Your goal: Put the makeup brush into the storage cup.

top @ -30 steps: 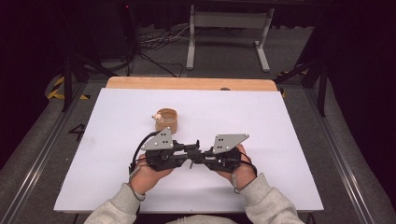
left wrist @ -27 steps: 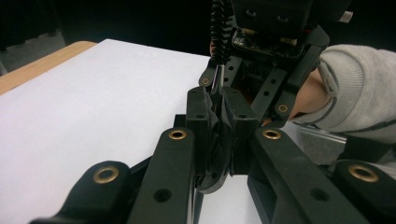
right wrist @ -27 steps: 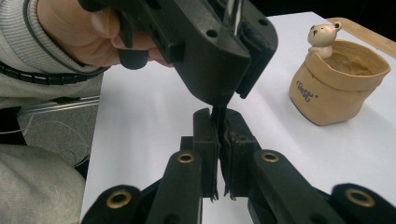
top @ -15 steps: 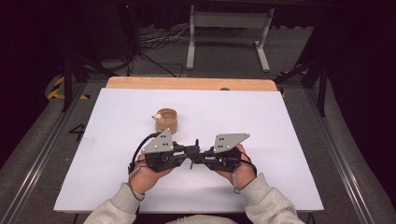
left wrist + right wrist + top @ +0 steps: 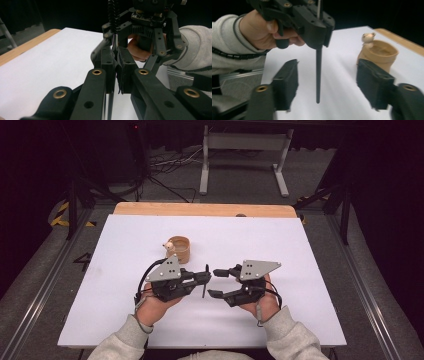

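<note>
Right gripper [image 5: 216,282] jaws just opened wide, let go of brush [image 5: 318,72]; brush stayed clamped in left gripper [image 5: 206,278]. Handoff looked done, cup [image 5: 180,249] likely next.

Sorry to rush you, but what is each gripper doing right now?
Left gripper: shut on the thin black brush.
Right gripper: open, jaws just opened, pads clear of the brush.

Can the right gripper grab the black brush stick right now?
Probably yes. The right gripper has just opened its jaws, and the thin black brush, clamped in the left gripper, hangs between its pads untouched. Nothing blocks it; it only needs to close.
</note>
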